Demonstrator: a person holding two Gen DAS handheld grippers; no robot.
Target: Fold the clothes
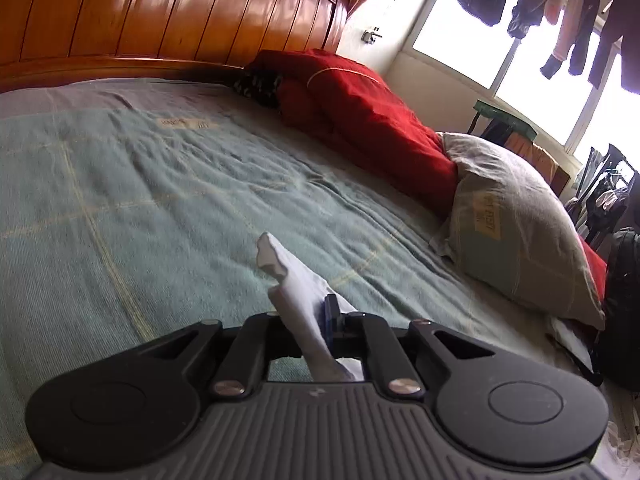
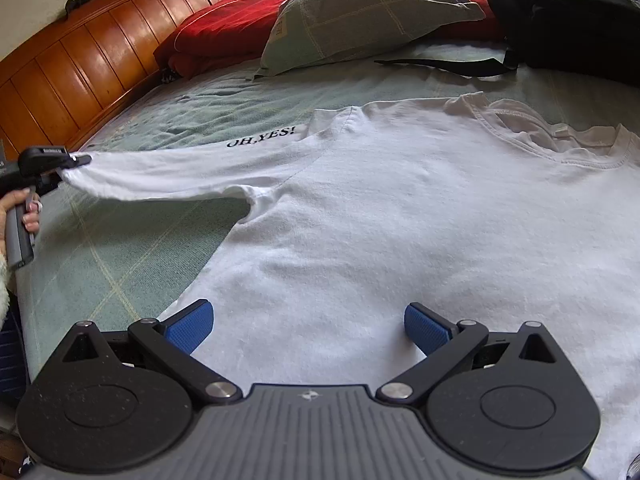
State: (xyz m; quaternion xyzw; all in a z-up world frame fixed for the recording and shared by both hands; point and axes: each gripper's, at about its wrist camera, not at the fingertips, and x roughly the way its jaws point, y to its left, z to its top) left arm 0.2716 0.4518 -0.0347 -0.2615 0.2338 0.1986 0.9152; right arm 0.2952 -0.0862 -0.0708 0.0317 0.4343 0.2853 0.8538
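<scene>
A white T-shirt (image 2: 360,220) lies spread flat on the green bedspread (image 2: 120,264), its neck opening to the right. "OH,YES!" is printed near the shoulder of its left sleeve (image 2: 160,176), which is stretched out and lifted off the bed. My left gripper (image 2: 74,162), held by a hand (image 2: 16,216), is shut on the cuff. In the left wrist view the white cuff (image 1: 288,276) sticks up between the shut jaws of the left gripper (image 1: 320,320). My right gripper (image 2: 308,328) stands open over the shirt's body, its blue pads (image 2: 188,326) wide apart with nothing between them.
A grey-green pillow (image 2: 360,12) and a red quilt (image 2: 224,32) lie along the far side by the wooden headboard (image 2: 80,64). A black backpack (image 2: 568,12) with a loose strap sits at the far right. Clothes hang before a window (image 1: 520,40).
</scene>
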